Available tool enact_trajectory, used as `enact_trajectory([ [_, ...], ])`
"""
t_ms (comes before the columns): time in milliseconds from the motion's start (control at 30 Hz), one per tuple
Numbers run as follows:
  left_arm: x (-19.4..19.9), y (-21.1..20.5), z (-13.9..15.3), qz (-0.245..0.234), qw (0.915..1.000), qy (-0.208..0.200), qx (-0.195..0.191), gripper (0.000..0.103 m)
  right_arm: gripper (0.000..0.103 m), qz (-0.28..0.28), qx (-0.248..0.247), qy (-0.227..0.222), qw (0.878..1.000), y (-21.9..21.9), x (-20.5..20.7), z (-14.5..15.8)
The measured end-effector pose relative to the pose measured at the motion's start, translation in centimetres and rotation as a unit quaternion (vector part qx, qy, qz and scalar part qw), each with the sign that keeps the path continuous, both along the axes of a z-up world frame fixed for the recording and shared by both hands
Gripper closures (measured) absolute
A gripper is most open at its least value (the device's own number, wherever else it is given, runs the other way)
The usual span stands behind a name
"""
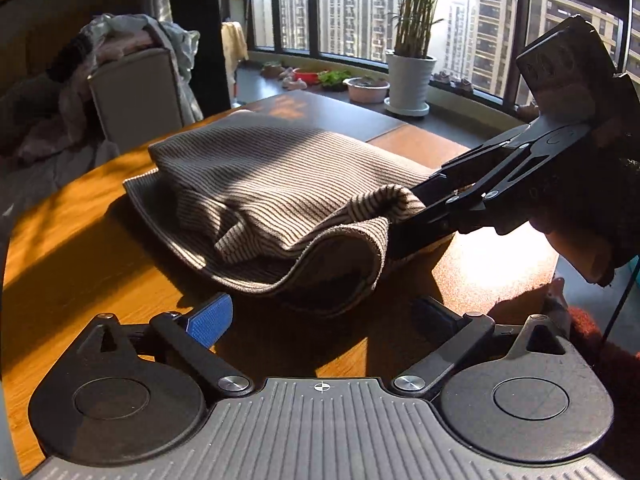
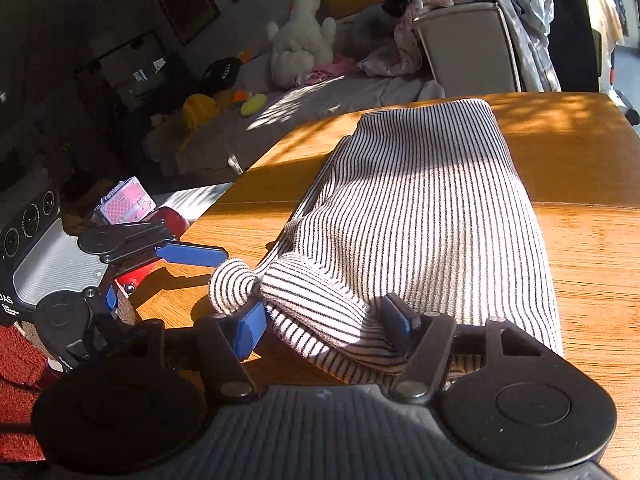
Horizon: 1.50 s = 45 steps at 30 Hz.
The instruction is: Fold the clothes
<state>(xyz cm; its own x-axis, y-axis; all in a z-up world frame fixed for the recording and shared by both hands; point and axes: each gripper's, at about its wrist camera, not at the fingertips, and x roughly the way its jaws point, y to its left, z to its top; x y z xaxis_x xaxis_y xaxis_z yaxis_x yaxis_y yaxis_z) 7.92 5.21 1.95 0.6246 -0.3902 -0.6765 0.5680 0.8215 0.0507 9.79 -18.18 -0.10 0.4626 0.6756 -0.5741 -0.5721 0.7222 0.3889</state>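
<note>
A black-and-white striped garment (image 1: 280, 184) lies partly folded on the wooden table (image 1: 80, 248); it also fills the right wrist view (image 2: 420, 208). My left gripper (image 1: 324, 312) is open and empty, just short of the garment's near edge; it shows at the left of the right wrist view (image 2: 168, 276). My right gripper (image 2: 324, 328) has its fingers wide apart around a bunched fold of the garment; the cloth lies between them. In the left wrist view the right gripper (image 1: 416, 216) reaches in from the right, its tips under the lifted fold.
A grey chair piled with clothes (image 1: 132, 80) stands behind the table. A potted plant (image 1: 412, 72) and bowls sit by the window. A bed with a white plush toy (image 2: 300, 36) and clutter lies beyond the table's far left edge.
</note>
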Motion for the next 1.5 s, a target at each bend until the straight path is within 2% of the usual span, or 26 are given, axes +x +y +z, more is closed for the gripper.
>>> enact_trajectory([
  [67, 0.6, -0.8, -0.6, 0.01, 0.9999, -0.005, 0.013, 0.004, 0.039, 0.013, -0.026, -0.019, 0.999, 0.6, -0.5, 0.3],
  [133, 1.7, -0.8, -0.7, 0.034, 0.9994, 0.001, 0.004, 0.004, 0.038, 0.026, -0.063, -0.045, 0.997, 1.4, -1.3, 0.9],
  [200, 2.8, -0.6, -0.6, 0.058, 0.9981, 0.01, -0.013, 0.002, 0.032, 0.027, -0.102, -0.088, 0.991, 1.8, -2.4, 1.7],
  [233, 3.1, -0.2, -0.5, 0.066, 0.9973, 0.017, -0.027, 0.002, 0.024, 0.025, -0.123, -0.115, 0.985, 1.9, -3.0, 2.1],
  [267, 3.5, 0.1, -0.4, 0.073, 0.9962, 0.023, -0.042, 0.002, 0.021, 0.026, -0.149, -0.147, 0.977, 2.1, -3.6, 2.3],
  [367, 4.0, 0.6, -0.1, 0.085, 0.9936, 0.033, -0.067, 0.003, 0.019, 0.04, -0.228, -0.212, 0.949, 2.9, -5.1, 1.5],
  [433, 3.9, 0.6, 0.0, 0.085, 0.9934, 0.033, -0.07, 0.003, 0.019, 0.057, -0.249, -0.22, 0.941, 3.4, -5.4, 0.5],
  [500, 3.9, 0.5, 0.0, 0.084, 0.9933, 0.034, -0.071, 0.003, 0.018, 0.07, -0.276, -0.244, 0.927, 4.3, -5.8, -0.6],
  [700, 4.0, 0.6, 0.1, 0.085, 0.9928, 0.038, -0.075, 0.003, 0.017, 0.065, -0.286, -0.27, 0.917, 5.4, -5.4, -1.0],
  [733, 4.0, 0.6, 0.1, 0.087, 0.9926, 0.038, -0.076, 0.003, 0.025, 0.064, -0.287, -0.274, 0.916, 5.6, -5.4, -1.0],
  [767, 4.1, 0.7, 0.1, 0.088, 0.9924, 0.038, -0.078, 0.003, 0.038, 0.063, -0.288, -0.278, 0.914, 5.8, -5.3, -1.0],
  [867, 4.1, 0.8, 0.2, 0.092, 0.9917, 0.037, -0.081, 0.003, 0.054, 0.059, -0.291, -0.29, 0.91, 6.3, -5.1, -1.1],
  [967, 3.9, 1.3, 0.6, 0.096, 0.991, 0.035, -0.087, 0.003, 0.061, 0.056, -0.294, -0.302, 0.905, 6.8, -4.9, -1.2],
  [1067, 3.5, 2.1, 1.3, 0.101, 0.99, 0.03, -0.094, 0.003, 0.066, 0.052, -0.293, -0.294, 0.908, 6.7, -4.6, -1.2],
  [1300, 3.1, 5.0, 3.0, 0.126, 0.9836, 0.016, -0.128, 0.003, 0.074, 0.049, -0.304, -0.308, 0.9, 5.5, -5.4, 0.3],
  [1433, 4.3, 5.7, 3.3, 0.137, 0.978, 0.023, -0.155, 0.004, 0.077, 0.072, -0.301, -0.314, 0.898, 4.1, -7.7, 2.4],
  [1500, 4.9, 6.0, 3.5, 0.143, 0.9748, 0.026, -0.169, 0.004, 0.078, 0.098, -0.306, -0.317, 0.892, 3.8, -8.8, 3.9],
])
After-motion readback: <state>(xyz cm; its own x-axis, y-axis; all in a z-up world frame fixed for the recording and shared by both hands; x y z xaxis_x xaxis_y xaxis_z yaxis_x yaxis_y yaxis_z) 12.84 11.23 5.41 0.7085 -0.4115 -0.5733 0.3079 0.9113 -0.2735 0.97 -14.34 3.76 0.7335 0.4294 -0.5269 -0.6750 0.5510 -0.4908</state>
